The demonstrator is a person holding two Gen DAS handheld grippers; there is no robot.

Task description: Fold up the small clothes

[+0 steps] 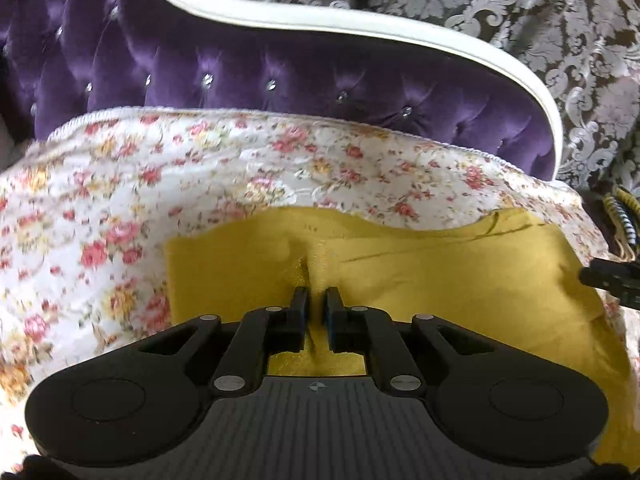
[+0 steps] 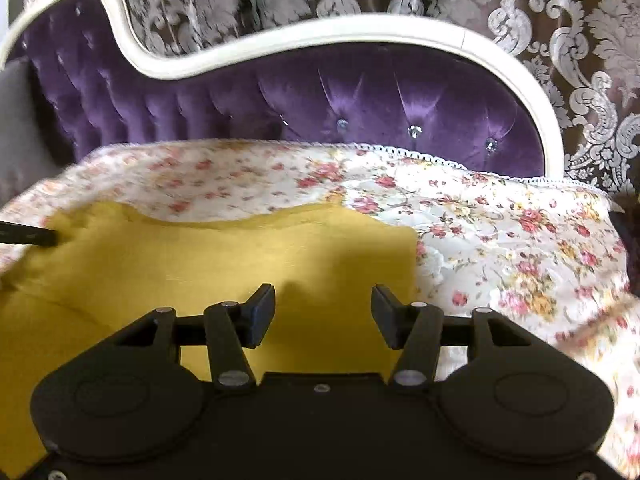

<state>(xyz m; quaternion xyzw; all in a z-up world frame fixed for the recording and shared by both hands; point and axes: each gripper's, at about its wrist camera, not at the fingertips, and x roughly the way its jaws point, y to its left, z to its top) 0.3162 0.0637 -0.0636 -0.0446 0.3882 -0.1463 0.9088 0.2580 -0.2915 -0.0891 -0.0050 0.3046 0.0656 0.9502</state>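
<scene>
Left gripper point(image 1: 318, 300) is pinched down on a small ridge of the yellow garment point(image 1: 440, 280); the cloth puckers up between the two fingertips, so it has a real bite, not a graze. Right gripper point(image 2: 323, 300) is spread wide and holds nothing, hovering over the same garment near its right edge.

Garment point(image 2: 200, 264) lies mostly flat on the floral bedspread point(image 2: 500, 232), in front of the purple tufted headboard point(image 2: 360, 100) with its white frame point(image 1: 360, 28). A seam or crease line runs across the cloth in the left wrist view.

My read of the step: one side gripped, other side not yet.
- Bring the right gripper down onto the right edge or corner, not mid-panel, so both grips sit on the same hem line.
- Take only the top layer; the bedspread is soft and could get caught too.
- Close fully before lifting, then move both grips together and keep the span taut so the fold line comes out straight.
- Left grip sits inboard of the left edge; that loose flap will likely droop, so lift low and slow.

Writing: no brand, label or legible text. Only a small crosshair mark point(image 1: 318, 386) on the left gripper body; faint specks near the garment's far edge are too small to read.
</scene>
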